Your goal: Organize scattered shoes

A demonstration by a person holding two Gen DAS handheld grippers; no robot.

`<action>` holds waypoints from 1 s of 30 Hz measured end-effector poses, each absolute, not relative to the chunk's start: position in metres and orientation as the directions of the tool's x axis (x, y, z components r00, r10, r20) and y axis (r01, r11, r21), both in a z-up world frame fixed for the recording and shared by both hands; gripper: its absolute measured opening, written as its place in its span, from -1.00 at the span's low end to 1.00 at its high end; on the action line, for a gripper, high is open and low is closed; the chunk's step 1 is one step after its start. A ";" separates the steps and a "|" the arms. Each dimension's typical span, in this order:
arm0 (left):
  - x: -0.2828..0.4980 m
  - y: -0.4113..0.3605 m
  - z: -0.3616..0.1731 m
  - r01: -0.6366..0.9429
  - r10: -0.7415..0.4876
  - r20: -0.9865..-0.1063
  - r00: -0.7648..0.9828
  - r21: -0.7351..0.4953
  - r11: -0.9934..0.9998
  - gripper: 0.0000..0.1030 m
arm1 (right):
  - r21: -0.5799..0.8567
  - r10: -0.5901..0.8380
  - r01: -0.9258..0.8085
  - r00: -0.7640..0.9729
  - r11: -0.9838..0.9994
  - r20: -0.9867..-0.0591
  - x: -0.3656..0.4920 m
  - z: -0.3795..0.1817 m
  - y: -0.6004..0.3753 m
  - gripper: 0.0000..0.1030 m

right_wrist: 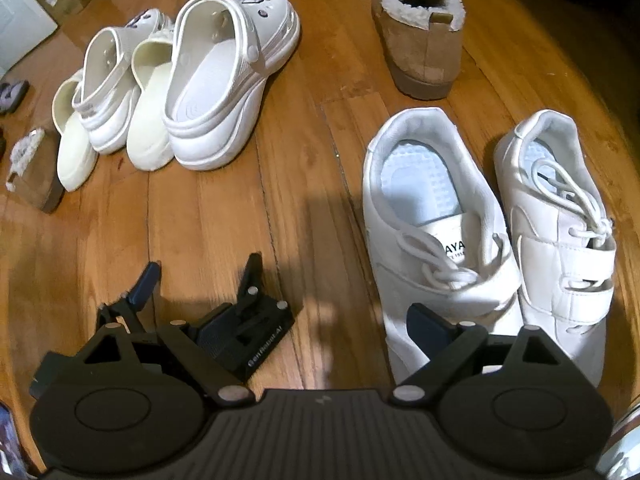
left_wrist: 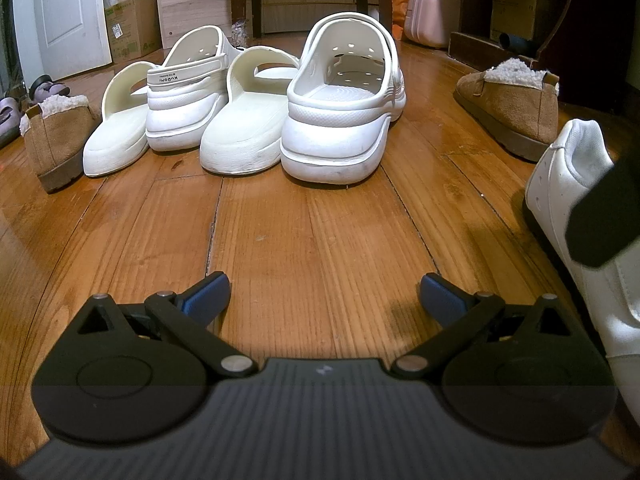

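Shoes (left_wrist: 344, 104) untouched, left gripper (left_wrist: 324, 294) fingers wide, right gripper (right_wrist: 280, 320) likewise

We read "KUROMI" on the heel strap of the white clog (left_wrist: 182, 92) standing second from the left in the row, with a smaller line of print beside it that stays too fine for us to make out. On the tongue label of the left white sneaker (right_wrist: 436, 236) we see the letters "AYA", the start of the word hidden under the lace, and a smaller line beneath that is partly covered. Along the edge of the left tool (right_wrist: 202, 280) we read "GenRobot.AI" in white. The cardboard box (left_wrist: 130, 26) carries green print, which we cannot read.
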State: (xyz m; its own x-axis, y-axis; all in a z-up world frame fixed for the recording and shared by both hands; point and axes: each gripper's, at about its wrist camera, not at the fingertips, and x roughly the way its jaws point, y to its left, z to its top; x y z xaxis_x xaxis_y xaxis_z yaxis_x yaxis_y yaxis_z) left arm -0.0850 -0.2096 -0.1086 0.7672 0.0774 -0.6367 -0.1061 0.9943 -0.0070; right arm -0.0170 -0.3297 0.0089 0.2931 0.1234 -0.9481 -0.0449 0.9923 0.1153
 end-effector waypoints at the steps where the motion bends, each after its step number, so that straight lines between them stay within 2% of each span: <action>1: -0.085 -0.210 -0.109 -0.106 0.077 -0.637 0.767 -0.007 0.994 1.00 | 0.109 0.119 -0.049 0.300 0.993 -0.946 -0.017 0.012 -0.329 0.80; 6: -0.085 -0.210 -0.109 -0.106 0.077 -0.637 0.767 -0.007 0.994 1.00 | 0.075 0.083 -0.042 0.263 0.996 -0.961 -0.007 0.029 -0.328 0.80; 10: -0.085 -0.210 -0.109 -0.106 0.077 -0.637 0.767 -0.007 0.994 1.00 | 0.182 0.190 -0.059 0.206 0.982 -0.960 0.017 0.057 -0.323 0.80; 15: -0.085 -0.210 -0.109 -0.106 0.077 -0.637 0.767 -0.007 0.994 1.00 | 0.134 0.183 -0.185 0.277 0.974 -0.943 0.037 0.080 -0.315 0.81; 17: -0.085 -0.210 -0.109 -0.106 0.077 -0.637 0.767 -0.007 0.994 1.00 | 0.121 0.173 -0.184 0.302 0.975 -0.937 0.039 0.079 -0.319 0.81; 19: -0.085 -0.210 -0.109 -0.106 0.077 -0.637 0.767 -0.007 0.994 1.00 | 0.131 0.157 -0.104 0.302 0.986 -0.941 0.038 0.077 -0.336 0.81; 24: -0.085 -0.209 -0.109 -0.105 0.075 -0.637 0.767 -0.009 0.994 1.00 | 0.250 0.228 0.025 0.337 0.968 -0.914 0.045 0.082 -0.378 0.81; 30: -0.085 -0.209 -0.109 -0.104 0.075 -0.637 0.767 -0.009 0.994 1.00 | 0.231 0.171 0.199 0.276 0.952 -0.946 0.035 0.056 -0.422 0.81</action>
